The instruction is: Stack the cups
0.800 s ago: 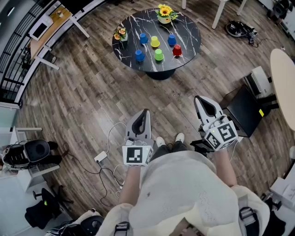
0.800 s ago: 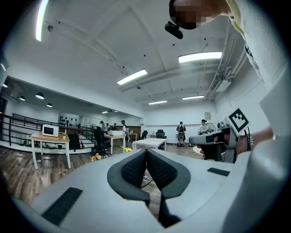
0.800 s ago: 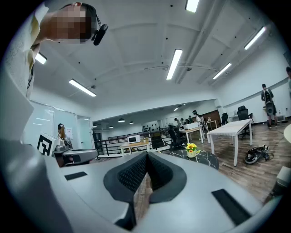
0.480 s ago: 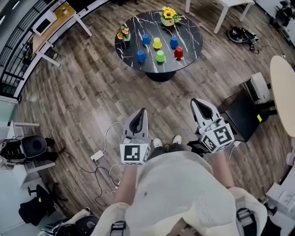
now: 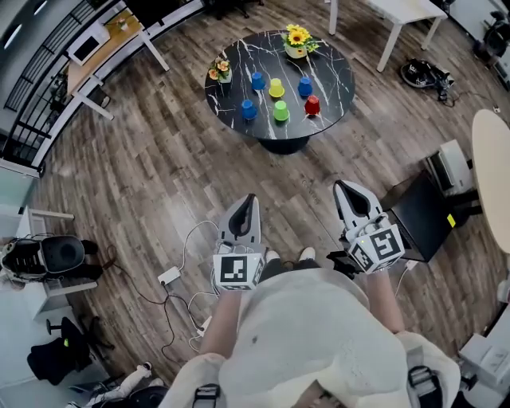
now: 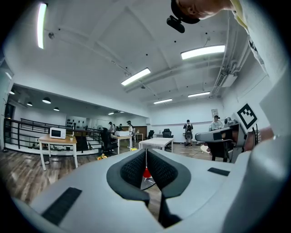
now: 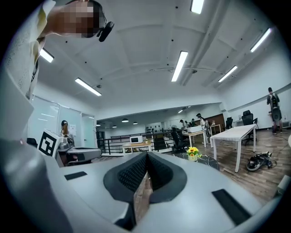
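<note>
This is a large open-plan office. In the head view a wood-plank floor [image 5: 143, 175] runs throughout. A wooden desk [image 5: 113, 38] carrying a microwave [image 5: 88, 49] stands at 10 o'clock beside a black railing [image 5: 25, 103]. A white table [image 5: 406, 9] stands at 1 o'clock and a black office chair [image 5: 60, 259] at 9 o'clock. A power strip [image 5: 170, 276] and loose cables [image 5: 195, 235] lie on the floor at 7 o'clock. The left gripper view shows long strip lights [image 6: 202, 51] on a white ceiling, more white desks [image 6: 157, 142] at 12 o'clock, and people [image 6: 188, 129] standing among them far off.
</note>
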A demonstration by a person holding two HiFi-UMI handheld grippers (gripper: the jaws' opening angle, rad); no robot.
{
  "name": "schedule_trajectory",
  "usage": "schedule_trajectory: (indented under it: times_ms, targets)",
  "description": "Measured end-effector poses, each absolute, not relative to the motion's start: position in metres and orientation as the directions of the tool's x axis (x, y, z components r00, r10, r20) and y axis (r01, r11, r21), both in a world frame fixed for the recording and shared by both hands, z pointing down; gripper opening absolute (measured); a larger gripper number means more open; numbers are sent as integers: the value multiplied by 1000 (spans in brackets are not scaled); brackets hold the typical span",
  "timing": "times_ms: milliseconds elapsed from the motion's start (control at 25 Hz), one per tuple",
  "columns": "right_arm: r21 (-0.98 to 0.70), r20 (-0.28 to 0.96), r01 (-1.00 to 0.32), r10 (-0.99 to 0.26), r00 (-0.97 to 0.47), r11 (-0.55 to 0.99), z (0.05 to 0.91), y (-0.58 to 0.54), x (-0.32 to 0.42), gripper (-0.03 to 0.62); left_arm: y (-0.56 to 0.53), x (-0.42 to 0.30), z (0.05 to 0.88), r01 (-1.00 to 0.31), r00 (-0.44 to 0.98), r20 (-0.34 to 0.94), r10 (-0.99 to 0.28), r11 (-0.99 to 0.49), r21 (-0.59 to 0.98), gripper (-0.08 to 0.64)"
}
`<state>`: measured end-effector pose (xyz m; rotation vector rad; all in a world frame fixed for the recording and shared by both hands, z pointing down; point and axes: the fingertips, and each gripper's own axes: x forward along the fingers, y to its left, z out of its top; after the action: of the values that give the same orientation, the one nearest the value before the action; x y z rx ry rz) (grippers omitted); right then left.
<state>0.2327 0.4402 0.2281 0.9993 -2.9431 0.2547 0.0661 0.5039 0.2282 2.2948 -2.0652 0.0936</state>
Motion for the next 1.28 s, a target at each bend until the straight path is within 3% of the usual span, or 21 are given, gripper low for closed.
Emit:
schedule_trajectory:
  times_ms: [80, 160, 200, 760, 1280]
  targets:
    - [-126, 80, -617, -612, -787, 777, 231, 435, 243, 11, 501, 75, 229, -994, 108, 79, -991, -108, 3, 33]
    - [-116, 86, -612, -606, -791, 782, 233, 435, 251, 71, 501, 86, 233, -992, 123, 82, -989, -122, 13, 159]
    - [-117, 88, -608, -601, -794, 786, 234, 435, 255, 89, 502, 90, 234, -992, 123, 82, -989, -122, 14, 175]
    - [-110, 102, -631, -623, -776, 768, 241, 394, 244, 117, 460, 73, 247, -987, 158, 74, -985, -158, 5, 196]
    - [-100, 124, -703, -692, -711, 704, 233, 290, 130, 117, 342, -49, 250, -962, 273, 88, -958, -274, -5, 196]
